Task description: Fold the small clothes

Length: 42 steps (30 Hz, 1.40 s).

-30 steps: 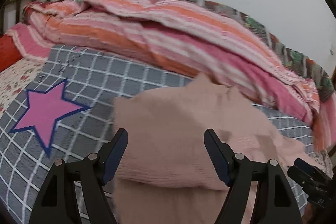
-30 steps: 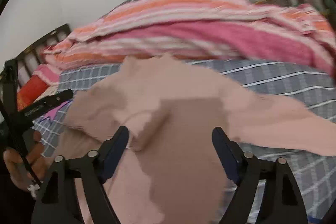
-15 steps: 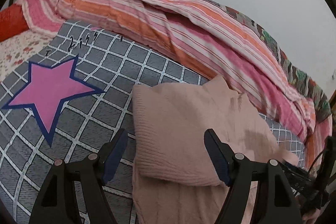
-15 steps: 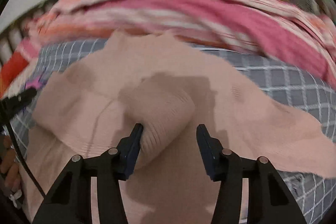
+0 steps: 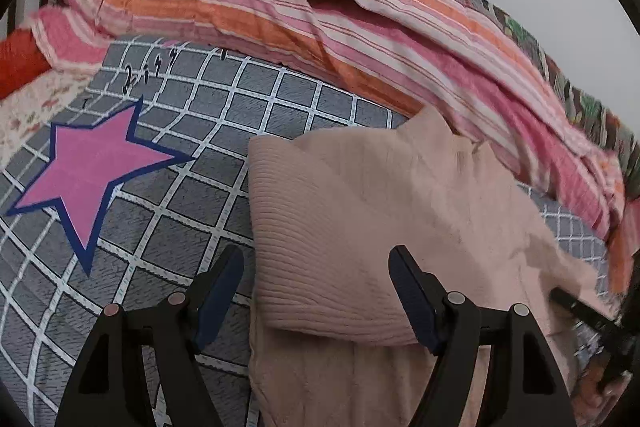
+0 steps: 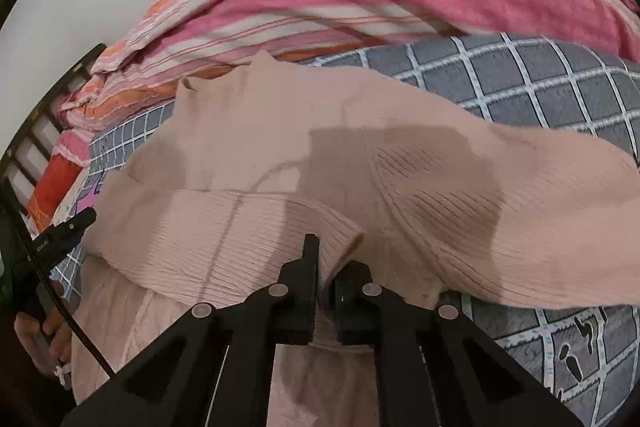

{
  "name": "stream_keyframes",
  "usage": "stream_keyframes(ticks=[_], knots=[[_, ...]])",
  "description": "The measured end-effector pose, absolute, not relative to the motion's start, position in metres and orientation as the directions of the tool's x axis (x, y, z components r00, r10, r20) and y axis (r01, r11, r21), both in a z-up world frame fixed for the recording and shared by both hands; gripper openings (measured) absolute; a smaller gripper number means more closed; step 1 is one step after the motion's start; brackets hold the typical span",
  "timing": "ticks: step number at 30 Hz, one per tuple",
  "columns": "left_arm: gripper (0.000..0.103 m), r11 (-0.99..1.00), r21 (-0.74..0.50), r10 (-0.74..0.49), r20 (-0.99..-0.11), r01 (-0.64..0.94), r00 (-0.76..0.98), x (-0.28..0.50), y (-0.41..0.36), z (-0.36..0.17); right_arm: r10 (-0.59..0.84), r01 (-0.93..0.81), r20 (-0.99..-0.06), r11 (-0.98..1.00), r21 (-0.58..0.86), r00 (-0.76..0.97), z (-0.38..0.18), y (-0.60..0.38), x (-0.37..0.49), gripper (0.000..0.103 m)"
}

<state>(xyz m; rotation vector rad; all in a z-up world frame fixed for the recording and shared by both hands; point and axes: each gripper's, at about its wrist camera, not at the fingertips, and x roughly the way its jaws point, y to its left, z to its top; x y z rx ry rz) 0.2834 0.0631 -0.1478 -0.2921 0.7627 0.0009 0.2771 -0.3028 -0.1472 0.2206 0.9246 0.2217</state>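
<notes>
A pale pink ribbed knit top [image 5: 360,211] lies on the grey checked bed cover [image 5: 192,211], its left sleeve folded across the body. My left gripper [image 5: 316,291] is open and empty, its fingers either side of the folded sleeve's near edge, above the cloth. In the right wrist view my right gripper [image 6: 326,267] is shut on the cuff of that folded sleeve [image 6: 336,239]. The other sleeve [image 6: 540,227] stretches out to the right over the cover.
A pink and orange striped quilt [image 5: 360,23] is heaped along the far side of the bed. A pink star [image 5: 92,167] is printed on the cover at the left. A dark bed frame [image 6: 36,131] and a red pillow [image 5: 20,63] are at the left.
My right gripper has closed from wide open onto the folded sleeve's cuff. My left gripper has stayed open and drawn back slightly to the left of the top.
</notes>
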Motion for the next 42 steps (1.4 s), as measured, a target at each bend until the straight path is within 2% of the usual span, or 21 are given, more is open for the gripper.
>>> stream_keyframes(ticks=[5, 12, 17, 19, 21, 23, 27, 29, 30, 33, 34, 35, 40, 42], knots=[[0.073, 0.97, -0.216, -0.067, -0.675, -0.109, 0.735, 0.281, 0.057, -0.144, 0.291, -0.132, -0.668, 0.951, 0.279, 0.685, -0.122, -0.303, 0.27, 0.004], [0.073, 0.977, -0.185, -0.046, -0.662, -0.104, 0.748, 0.278, 0.054, -0.14, 0.256, -0.121, -0.587, 0.958, 0.259, 0.768, -0.111, -0.307, 0.267, 0.004], [0.073, 0.981, -0.162, -0.035, -0.681, -0.104, 0.731, 0.281, 0.05, -0.144, 0.152, -0.011, -0.748, 0.982, 0.19, 0.646, -0.148, -0.306, 0.292, 0.004], [0.073, 0.984, -0.136, -0.014, -0.709, -0.117, 0.705, 0.286, 0.048, -0.15, 0.146, 0.007, -0.767, 0.981, 0.193, 0.625, -0.151, -0.309, 0.295, 0.005], [0.073, 0.987, -0.105, 0.006, -0.744, -0.125, 0.668, 0.293, 0.045, -0.158, 0.129, 0.016, -0.746, 0.983, 0.185, 0.653, -0.146, -0.311, 0.289, 0.009], [0.074, 0.988, -0.082, 0.02, -0.77, -0.129, 0.638, 0.299, 0.043, -0.165, 0.107, 0.024, -0.729, 0.986, 0.167, 0.676, -0.141, -0.313, 0.282, 0.028], [0.075, 0.987, -0.099, 0.005, -0.769, -0.127, 0.639, 0.299, 0.046, -0.167, 0.097, 0.032, -0.686, 0.985, 0.172, 0.721, -0.125, -0.322, 0.27, 0.039], [0.076, 0.986, -0.112, -0.005, -0.768, -0.127, 0.64, 0.299, 0.047, -0.168, 0.068, 0.061, -0.685, 0.985, 0.162, 0.725, -0.116, -0.331, 0.267, 0.049], [0.076, 0.985, -0.118, -0.009, -0.767, -0.127, 0.641, 0.299, 0.048, -0.168, 0.034, 0.086, -0.686, 0.986, 0.14, 0.727, -0.107, -0.34, 0.261, 0.05], [0.077, 0.985, -0.117, -0.008, -0.766, -0.127, 0.642, 0.298, 0.046, -0.168, -0.042, 0.135, -0.661, 0.987, 0.09, 0.749, -0.091, -0.369, 0.239, 0.072], [0.077, 0.985, -0.114, -0.006, -0.766, -0.126, 0.643, 0.298, 0.046, -0.168, -0.079, 0.163, -0.651, 0.984, 0.07, 0.755, -0.088, -0.383, 0.229, 0.084], [0.077, 0.986, -0.112, -0.005, -0.765, -0.126, 0.644, 0.298, 0.045, -0.168, -0.127, 0.206, -0.643, 0.977, 0.049, 0.755, -0.085, -0.402, 0.217, 0.091], [0.077, 0.985, -0.113, -0.004, -0.763, -0.128, 0.646, 0.298, 0.045, -0.167, -0.249, 0.373, -0.67, 0.927, 0.045, 0.699, -0.095, -0.488, 0.168, 0.091], [0.077, 0.985, -0.111, -0.002, -0.762, -0.129, 0.647, 0.298, 0.045, -0.167, -0.241, 0.416, -0.696, 0.905, 0.091, 0.677, -0.106, -0.516, 0.154, 0.091]])
